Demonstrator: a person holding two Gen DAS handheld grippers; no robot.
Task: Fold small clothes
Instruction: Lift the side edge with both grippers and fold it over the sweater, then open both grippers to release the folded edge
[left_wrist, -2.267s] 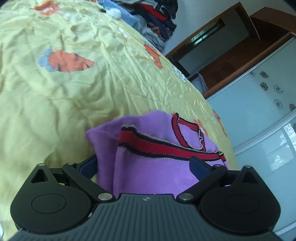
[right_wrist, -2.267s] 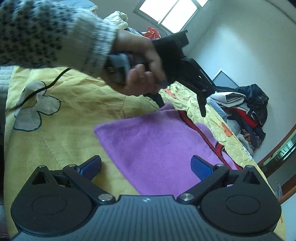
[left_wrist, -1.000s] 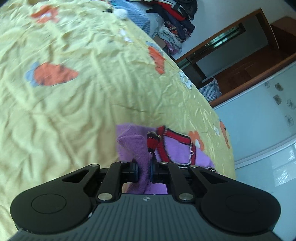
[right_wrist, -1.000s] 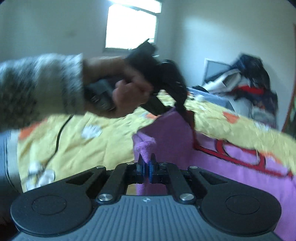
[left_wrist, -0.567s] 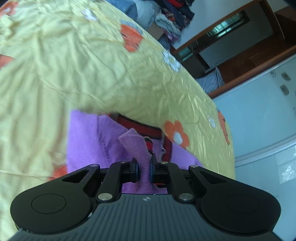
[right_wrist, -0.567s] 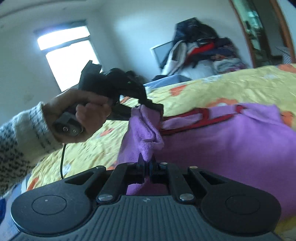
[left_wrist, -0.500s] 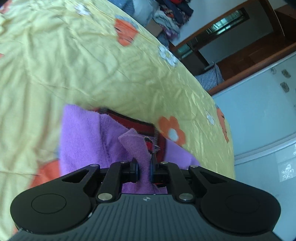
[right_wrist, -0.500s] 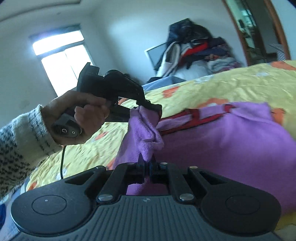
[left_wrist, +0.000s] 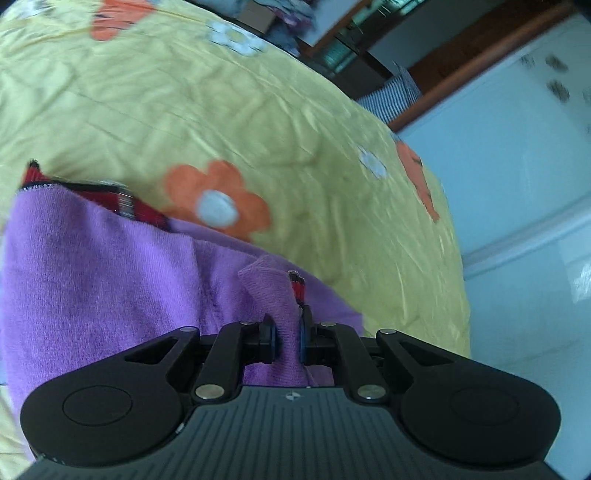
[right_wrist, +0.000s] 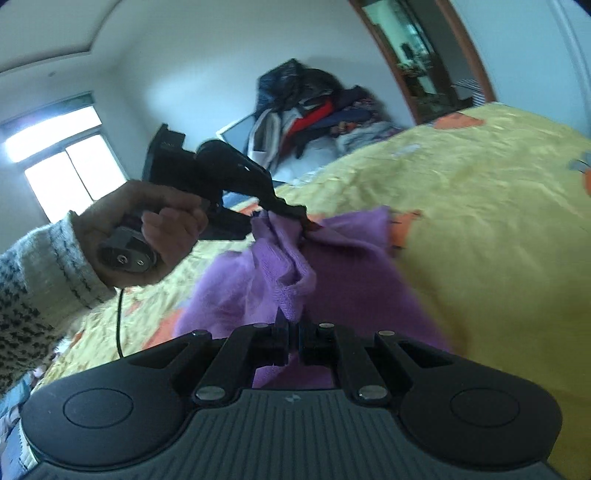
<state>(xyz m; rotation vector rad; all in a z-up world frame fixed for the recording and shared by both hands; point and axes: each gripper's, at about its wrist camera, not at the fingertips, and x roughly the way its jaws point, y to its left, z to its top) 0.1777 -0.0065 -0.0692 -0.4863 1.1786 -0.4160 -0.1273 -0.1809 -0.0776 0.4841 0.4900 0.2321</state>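
Observation:
A small purple knit garment (left_wrist: 92, 280) with red and black trim lies partly lifted over a yellow flowered bedspread (left_wrist: 184, 103). My left gripper (left_wrist: 287, 338) is shut on a bunched purple edge with a bit of red trim. In the right wrist view my right gripper (right_wrist: 293, 339) is shut on another purple edge of the garment (right_wrist: 351, 280). The left gripper (right_wrist: 291, 214) also shows there, held in a person's hand (right_wrist: 147, 229), pinching the cloth above the bed. The garment hangs folded between the two grips.
A pile of dark, red and white clothes (right_wrist: 310, 107) is heaped at the head of the bed. A window (right_wrist: 62, 162) is on the far wall. A wooden door frame (right_wrist: 436, 55) and pale wardrobe doors (left_wrist: 524, 155) border the bed. A black cable (right_wrist: 119, 325) trails from the hand.
Both grippers closed on the garment's edges, lifted it off the bedspread and carried it across the bed; the flat purple cloth now hangs bunched and doubled between them.

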